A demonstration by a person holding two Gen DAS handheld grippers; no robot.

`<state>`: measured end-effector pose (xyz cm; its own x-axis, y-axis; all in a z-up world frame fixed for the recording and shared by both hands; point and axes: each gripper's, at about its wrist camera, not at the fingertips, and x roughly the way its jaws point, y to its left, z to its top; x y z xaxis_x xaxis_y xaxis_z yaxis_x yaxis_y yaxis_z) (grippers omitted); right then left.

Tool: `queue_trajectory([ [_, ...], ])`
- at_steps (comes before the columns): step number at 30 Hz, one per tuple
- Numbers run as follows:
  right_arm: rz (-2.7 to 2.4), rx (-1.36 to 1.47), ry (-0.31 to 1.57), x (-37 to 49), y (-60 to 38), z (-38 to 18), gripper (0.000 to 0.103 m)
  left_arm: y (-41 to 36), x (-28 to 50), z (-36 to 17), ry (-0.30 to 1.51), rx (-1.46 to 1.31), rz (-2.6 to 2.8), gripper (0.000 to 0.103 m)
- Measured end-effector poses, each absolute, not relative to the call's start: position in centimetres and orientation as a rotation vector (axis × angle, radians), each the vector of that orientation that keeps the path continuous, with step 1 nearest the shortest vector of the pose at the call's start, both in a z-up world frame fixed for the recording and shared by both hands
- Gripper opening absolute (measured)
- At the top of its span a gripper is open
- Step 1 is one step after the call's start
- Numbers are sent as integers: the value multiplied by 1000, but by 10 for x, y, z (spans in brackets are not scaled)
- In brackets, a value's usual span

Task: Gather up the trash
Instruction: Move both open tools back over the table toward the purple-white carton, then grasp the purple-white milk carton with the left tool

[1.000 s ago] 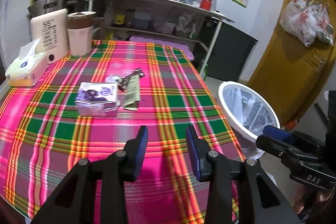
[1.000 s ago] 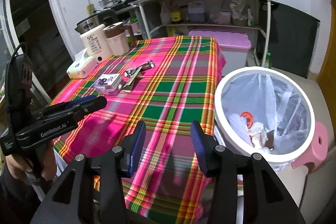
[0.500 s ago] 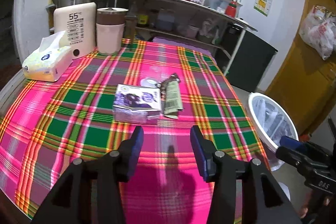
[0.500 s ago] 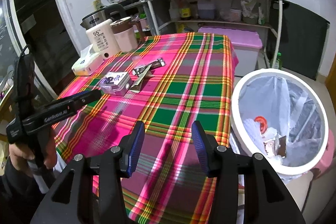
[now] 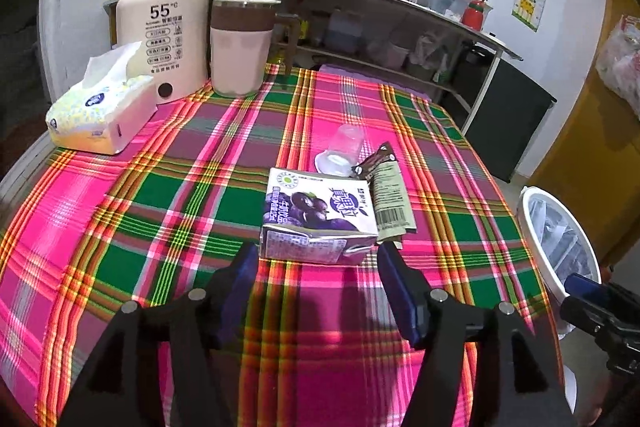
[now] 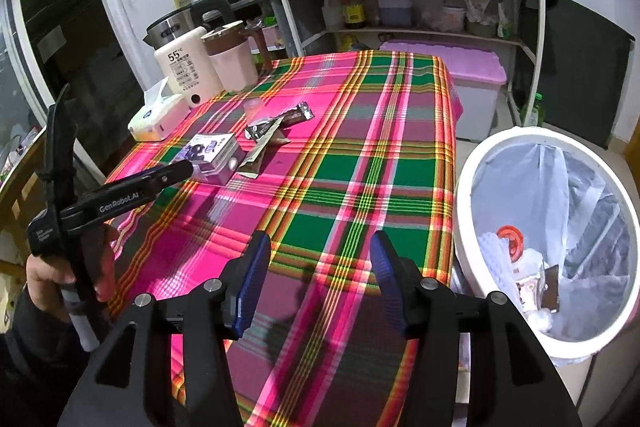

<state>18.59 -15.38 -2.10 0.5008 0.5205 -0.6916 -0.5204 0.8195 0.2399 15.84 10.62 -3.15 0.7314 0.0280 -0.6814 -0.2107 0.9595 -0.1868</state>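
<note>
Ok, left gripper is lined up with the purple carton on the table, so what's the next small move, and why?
Probably ease the left gripper forward and down until its fingers straddle the purple carton, then close. Its jaws have just been opening and stand wide with nothing between them, the carton lying flat just beyond the fingertips. The right gripper is open and empty near the bin.

Both wrist views angled down over tablecloth (image 5: 160, 195), sharing carton (image 5: 320, 215), perhaps bin (image 6: 472, 187)

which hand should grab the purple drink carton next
Left. The left gripper sits right in front of the purple drink carton, its jaws just opened wide and empty. The right gripper is empty too, farther back near the bin.
</note>
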Motion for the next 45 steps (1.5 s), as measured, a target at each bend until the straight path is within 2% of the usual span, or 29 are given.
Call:
queue_trajectory([
  [7,631,-3,850,194,-146,-26,53,101,171,-36,744,-234,105,72],
  [32,643,-36,868,206,-121,-32,53,125,201,-51,813,-307,47,72],
  [33,644,-38,870,207,-120,-32,53,126,201,-51,814,-313,48,71],
  [36,645,-44,877,207,-115,-34,53,131,201,-52,808,-348,43,57],
  [45,656,-56,884,208,-108,-36,53,166,176,-48,764,-408,201,57],
])
